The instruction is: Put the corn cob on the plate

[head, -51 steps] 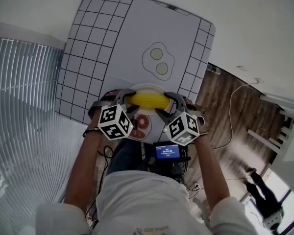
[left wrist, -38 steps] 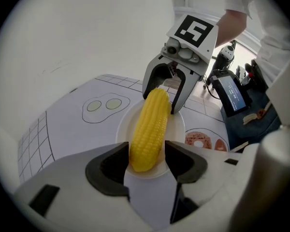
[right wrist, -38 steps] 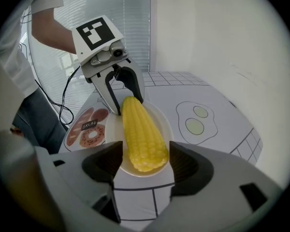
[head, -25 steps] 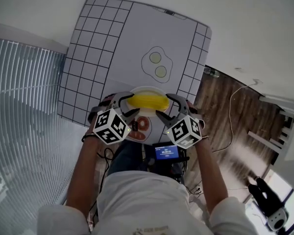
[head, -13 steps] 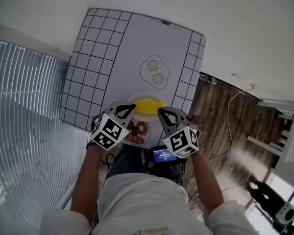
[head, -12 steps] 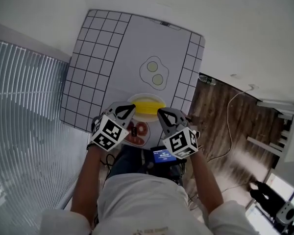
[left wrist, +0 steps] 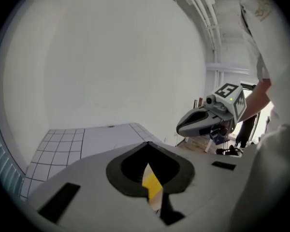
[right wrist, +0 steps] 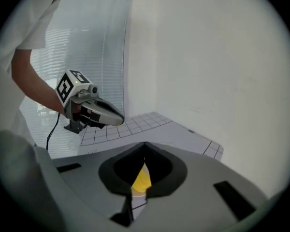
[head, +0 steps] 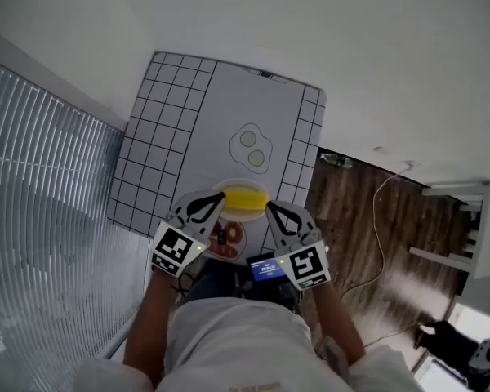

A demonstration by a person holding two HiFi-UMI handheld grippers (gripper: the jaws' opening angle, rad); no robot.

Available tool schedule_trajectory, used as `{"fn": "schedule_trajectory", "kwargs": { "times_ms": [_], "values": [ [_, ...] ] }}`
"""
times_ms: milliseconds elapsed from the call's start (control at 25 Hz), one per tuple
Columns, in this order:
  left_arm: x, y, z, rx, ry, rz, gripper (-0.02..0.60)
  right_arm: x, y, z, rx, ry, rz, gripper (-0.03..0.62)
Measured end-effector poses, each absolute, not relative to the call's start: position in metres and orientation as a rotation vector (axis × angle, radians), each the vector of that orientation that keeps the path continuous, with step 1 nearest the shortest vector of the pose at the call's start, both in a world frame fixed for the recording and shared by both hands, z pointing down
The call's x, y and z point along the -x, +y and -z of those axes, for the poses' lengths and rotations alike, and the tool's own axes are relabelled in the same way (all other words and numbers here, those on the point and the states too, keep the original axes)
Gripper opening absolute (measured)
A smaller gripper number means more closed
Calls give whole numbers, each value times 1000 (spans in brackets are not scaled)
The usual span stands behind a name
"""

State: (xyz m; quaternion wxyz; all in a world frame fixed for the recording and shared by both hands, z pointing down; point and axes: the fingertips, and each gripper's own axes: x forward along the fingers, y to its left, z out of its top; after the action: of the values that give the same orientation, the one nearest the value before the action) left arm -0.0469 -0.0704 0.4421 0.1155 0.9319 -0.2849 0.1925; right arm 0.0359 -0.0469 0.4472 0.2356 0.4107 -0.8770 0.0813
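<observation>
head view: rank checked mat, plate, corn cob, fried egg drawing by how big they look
1. checked mat
2. plate, partly covered
3. fried egg drawing and corn cob look about alike, so not ranked

One corn cob (head: 245,198), one plate (head: 251,227), one gridded mat (head: 167,137), one printed fried egg (head: 251,148), two grippers: left gripper (head: 219,196), right gripper (head: 269,207)

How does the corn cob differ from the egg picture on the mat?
The corn cob is bright yellow and long; the egg picture shows two pale round yolks. The corn cob lies on the plate at the near edge of the mat; the egg picture is flat print farther up. Both are in the mat's middle strip.
</observation>
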Motion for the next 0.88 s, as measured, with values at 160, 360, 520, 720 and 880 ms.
{"fn": "schedule_trajectory", "kwargs": {
  "times_ms": [160, 360, 520, 720, 880],
  "values": [
    [55, -70, -400, -2786, -960, -448, 8, -48, -47, -416, -1242, -2434, -250, 6],
    [80, -74, -351, -2796, -1161, -299, 8, -63, -53, -373, -1428, -2493, -272, 6],
    [106, -69, -333, -2784, -1329, -268, 8, -70, -50, -353, -1494, -2492, -203, 6],
    [116, -62, -322, -2773, -1407, -212, 8, -81, -45, -338, -1560, -2495, -165, 6],
    [117, -59, -315, -2789, -1422, -196, 8, -82, -41, -333, -1564, -2501, -144, 6]
  ]
}}
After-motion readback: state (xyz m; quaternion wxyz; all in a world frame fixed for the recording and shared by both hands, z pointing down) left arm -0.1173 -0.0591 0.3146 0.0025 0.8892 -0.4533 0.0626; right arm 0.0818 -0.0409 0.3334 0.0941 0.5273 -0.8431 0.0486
